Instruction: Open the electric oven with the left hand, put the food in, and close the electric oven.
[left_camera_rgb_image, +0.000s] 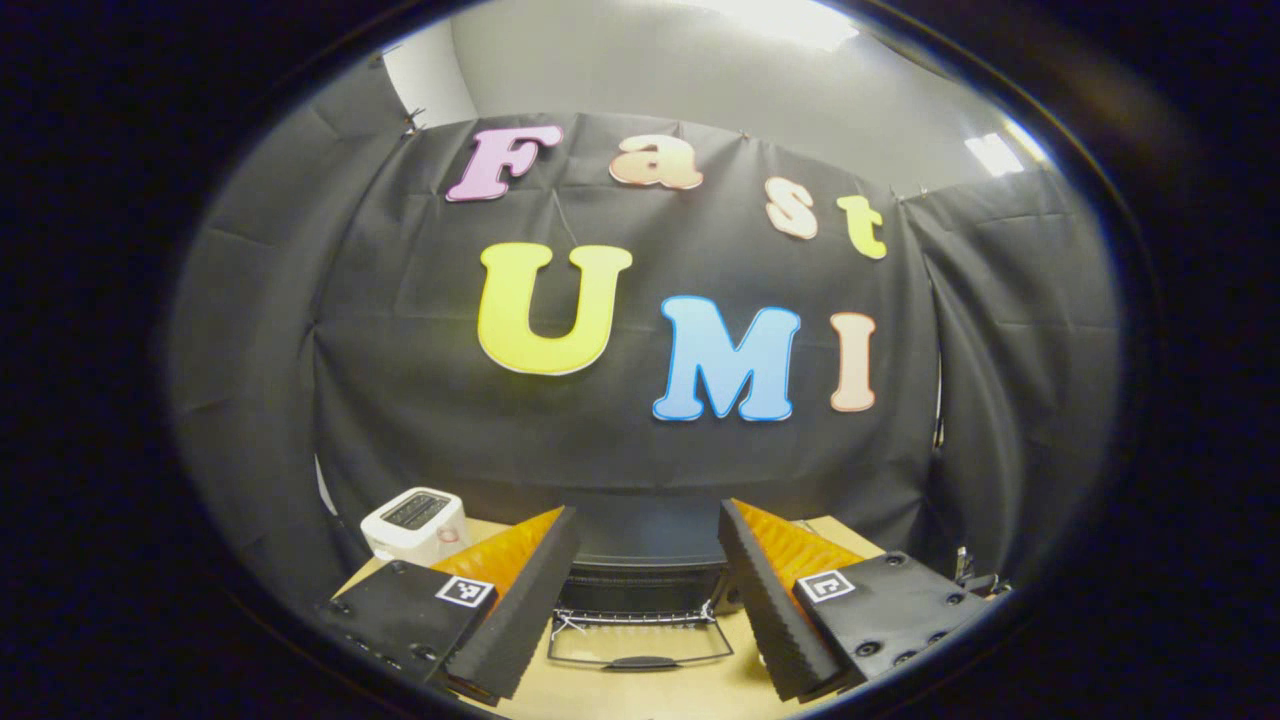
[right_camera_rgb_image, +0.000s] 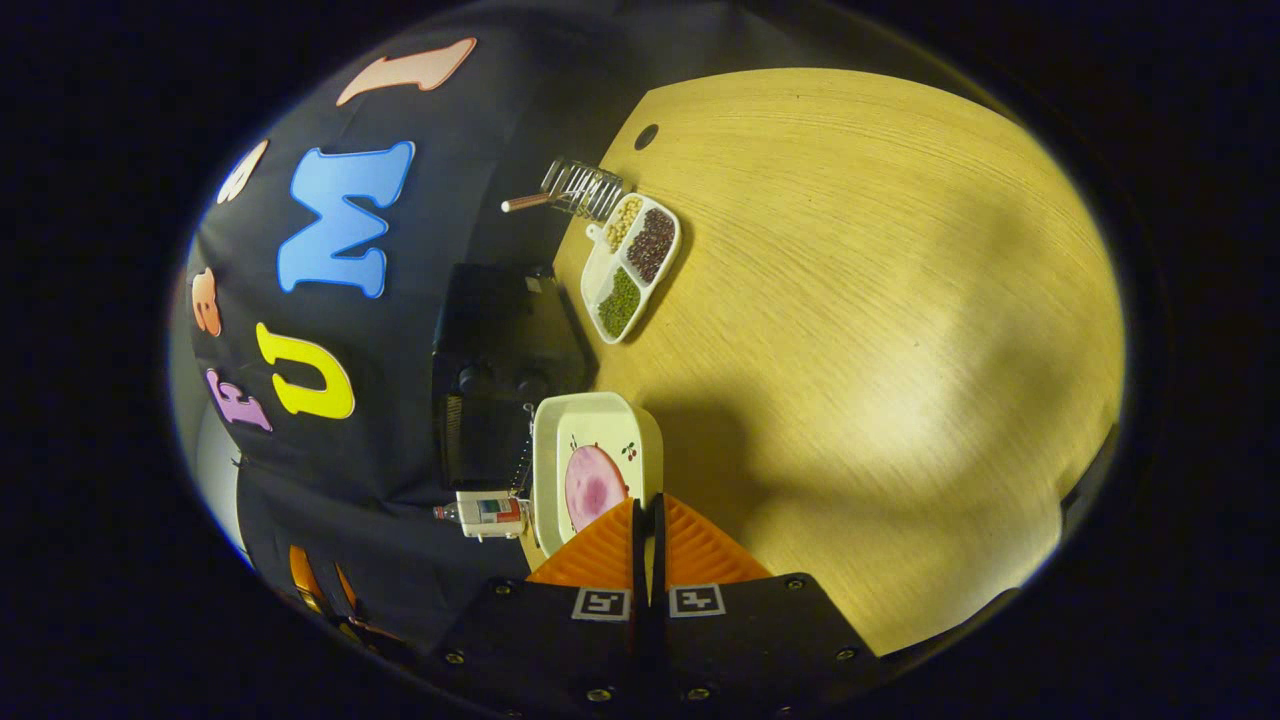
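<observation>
Left gripper (left_camera_rgb_image: 648, 590): jaws stand wide apart with nothing between them; it is held above the table (left_camera_rgb_image: 640, 690) and faces the black cloth wall.
Oven (left_camera_rgb_image: 640, 575): in the left gripper view a dark box sits at the back of the table against the cloth, straight ahead and framed in the gap between the two fingers, well apart from them. A wire handle or rack (left_camera_rgb_image: 640, 645) lies on the table in front of it, nearer the jaws but not touched by them. Whether the door is open or closed cannot be told from here.
Toaster (left_camera_rgb_image: 415, 522): white, on the table left of the oven, beyond the left finger.
Right gripper (right_camera_rgb_image: 648, 520): jaws drawn together to a thin slit at the near rim of the white dish (right_camera_rgb_image: 597, 470); whether they pinch the rim cannot be told.
Food (right_camera_rgb_image: 594, 488): a pink round piece lies in the white dish, just ahead of the right fingertips.
Oven, right gripper view: the dark box stands right beside the dish, between dish and cloth.
Bottle (right_camera_rgb_image: 487, 512): small, lying on its side next to the dish, against the oven.
Divided tray (right_camera_rgb_image: 632, 268): three compartments with pale, dark and green grains, farther along the table.
Wire rack (right_camera_rgb_image: 582, 188): beyond the tray, at the table's far end.
</observation>
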